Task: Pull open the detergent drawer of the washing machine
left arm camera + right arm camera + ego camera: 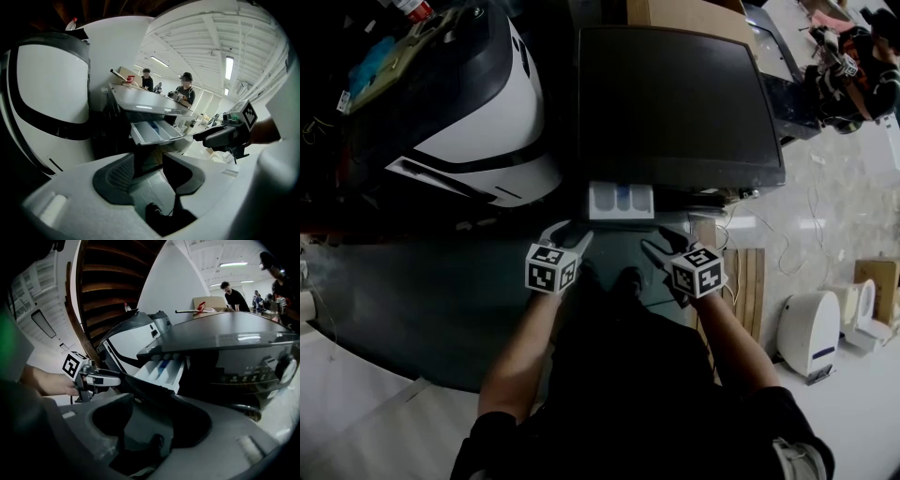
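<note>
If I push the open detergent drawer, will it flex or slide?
The detergent drawer looks like thin white plastic: probably light, slightly flexible. It juts unsupported from the washing machine, so pressing down may sag it; a straight push likely slides it.

drawer [621,201] rear hidden in washer [675,94], its front unseen frm above

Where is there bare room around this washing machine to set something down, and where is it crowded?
The washing machine's dark top is bare, bordered by the white appliance on its left and a cardboard box behind. Crowded: in front of the open detergent drawer, where the left gripper and right gripper sit, both open, empty.
</note>
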{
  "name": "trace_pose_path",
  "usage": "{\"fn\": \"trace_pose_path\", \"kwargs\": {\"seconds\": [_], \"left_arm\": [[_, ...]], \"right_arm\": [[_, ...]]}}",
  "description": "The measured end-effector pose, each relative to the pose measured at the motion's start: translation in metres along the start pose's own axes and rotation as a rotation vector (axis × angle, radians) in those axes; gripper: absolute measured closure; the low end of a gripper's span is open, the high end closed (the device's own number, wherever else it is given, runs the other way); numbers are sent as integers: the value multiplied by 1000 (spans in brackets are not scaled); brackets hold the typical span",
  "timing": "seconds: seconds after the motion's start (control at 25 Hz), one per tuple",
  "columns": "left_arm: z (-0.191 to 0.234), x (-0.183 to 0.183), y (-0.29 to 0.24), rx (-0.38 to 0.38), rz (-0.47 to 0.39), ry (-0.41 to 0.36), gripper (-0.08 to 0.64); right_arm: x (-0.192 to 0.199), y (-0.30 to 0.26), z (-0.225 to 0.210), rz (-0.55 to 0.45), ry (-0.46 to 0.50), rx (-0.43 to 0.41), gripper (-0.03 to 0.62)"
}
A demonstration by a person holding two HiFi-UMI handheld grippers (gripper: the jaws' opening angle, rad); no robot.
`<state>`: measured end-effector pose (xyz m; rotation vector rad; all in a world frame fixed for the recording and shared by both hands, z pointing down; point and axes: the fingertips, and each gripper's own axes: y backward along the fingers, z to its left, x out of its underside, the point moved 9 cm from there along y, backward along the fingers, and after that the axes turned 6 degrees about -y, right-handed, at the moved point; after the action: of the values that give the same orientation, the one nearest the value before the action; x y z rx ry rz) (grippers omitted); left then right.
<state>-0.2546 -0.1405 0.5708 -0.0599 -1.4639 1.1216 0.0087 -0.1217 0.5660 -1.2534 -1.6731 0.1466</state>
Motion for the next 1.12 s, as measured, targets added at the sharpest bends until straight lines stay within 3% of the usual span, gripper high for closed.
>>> {"fn": "trace_pose_path", "kwargs": {"seconds": [1.12], "left_arm": [[-28, 29, 29, 28, 33, 39, 378]], "right_arm": [[37, 24, 24, 28, -39, -10, 357]]}}
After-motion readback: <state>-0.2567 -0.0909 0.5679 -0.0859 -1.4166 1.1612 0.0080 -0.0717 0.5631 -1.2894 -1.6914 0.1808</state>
